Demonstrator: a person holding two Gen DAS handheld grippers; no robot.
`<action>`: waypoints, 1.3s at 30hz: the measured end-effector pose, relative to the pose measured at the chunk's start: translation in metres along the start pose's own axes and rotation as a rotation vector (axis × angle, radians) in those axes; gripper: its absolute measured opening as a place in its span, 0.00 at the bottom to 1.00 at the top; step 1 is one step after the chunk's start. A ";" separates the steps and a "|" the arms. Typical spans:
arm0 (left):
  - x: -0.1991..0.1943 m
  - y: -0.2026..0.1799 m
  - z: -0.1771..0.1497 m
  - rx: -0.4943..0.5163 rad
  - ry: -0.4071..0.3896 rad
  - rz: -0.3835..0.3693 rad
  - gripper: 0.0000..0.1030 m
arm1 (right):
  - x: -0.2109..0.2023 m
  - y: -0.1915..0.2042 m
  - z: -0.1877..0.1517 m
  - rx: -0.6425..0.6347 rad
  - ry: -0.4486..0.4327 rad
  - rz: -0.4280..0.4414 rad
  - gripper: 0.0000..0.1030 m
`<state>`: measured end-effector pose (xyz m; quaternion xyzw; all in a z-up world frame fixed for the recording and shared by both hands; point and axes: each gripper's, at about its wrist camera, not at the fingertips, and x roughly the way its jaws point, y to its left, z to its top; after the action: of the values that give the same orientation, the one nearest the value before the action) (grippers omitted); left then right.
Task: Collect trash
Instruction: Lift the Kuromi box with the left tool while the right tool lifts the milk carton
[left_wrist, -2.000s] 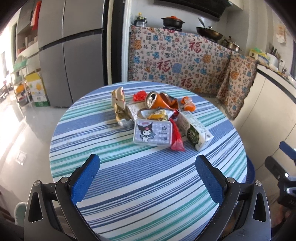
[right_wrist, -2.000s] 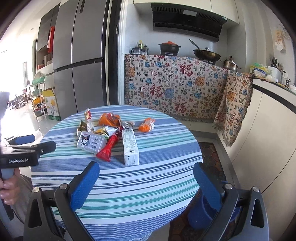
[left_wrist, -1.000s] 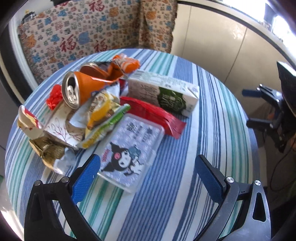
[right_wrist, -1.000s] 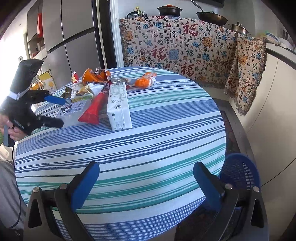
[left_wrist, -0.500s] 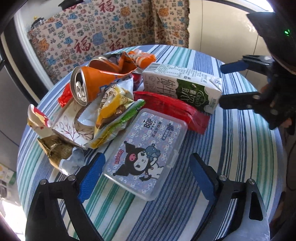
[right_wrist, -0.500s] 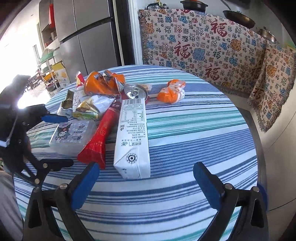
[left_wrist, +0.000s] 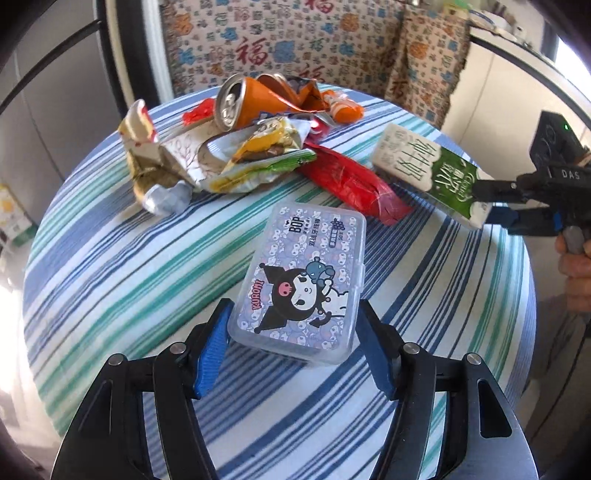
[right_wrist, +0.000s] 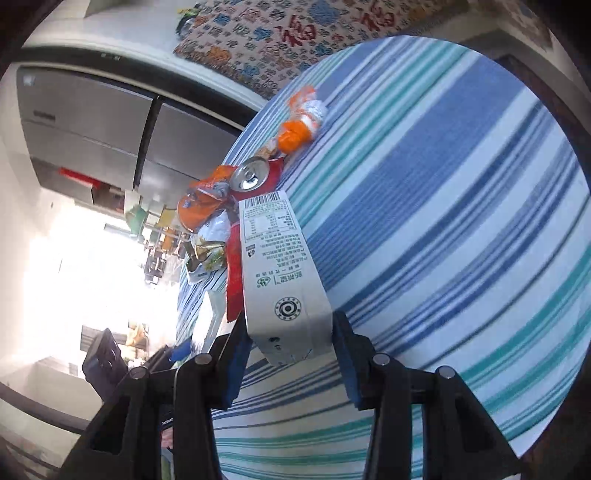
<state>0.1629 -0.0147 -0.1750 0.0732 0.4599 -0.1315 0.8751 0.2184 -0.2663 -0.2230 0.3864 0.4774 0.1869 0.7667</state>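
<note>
Both grippers have dropped from hovering over the round striped table to sit on a piece of trash each, and both have rolled at the wrist to line up with it. The left gripper now straddles the near end of the clear plastic box with the cartoon lid; its jaws are closing, and the blue pads look to touch the box's sides, though whether they press yet is hard to tell. The right gripper has the end of the milk carton between its jaws, which are also closing and sit flush against it. The carton looks tipped up off the cloth at that end. The crushed orange can and the wrappers lie untouched behind. Two pickups appear to be starting; nothing is binned yet.
</note>
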 end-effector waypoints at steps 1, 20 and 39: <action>-0.001 -0.001 -0.002 -0.027 -0.007 0.009 0.67 | -0.004 0.000 0.000 -0.030 -0.019 -0.050 0.43; 0.024 0.001 -0.012 -0.101 -0.017 0.134 1.00 | 0.028 0.053 -0.030 -0.635 0.031 -0.379 0.82; 0.016 -0.010 0.006 0.053 -0.018 0.023 0.97 | 0.058 0.103 0.031 -0.632 0.117 -0.594 0.81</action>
<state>0.1736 -0.0288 -0.1846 0.1006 0.4476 -0.1345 0.8783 0.2816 -0.1764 -0.1703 -0.0327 0.5297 0.1169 0.8395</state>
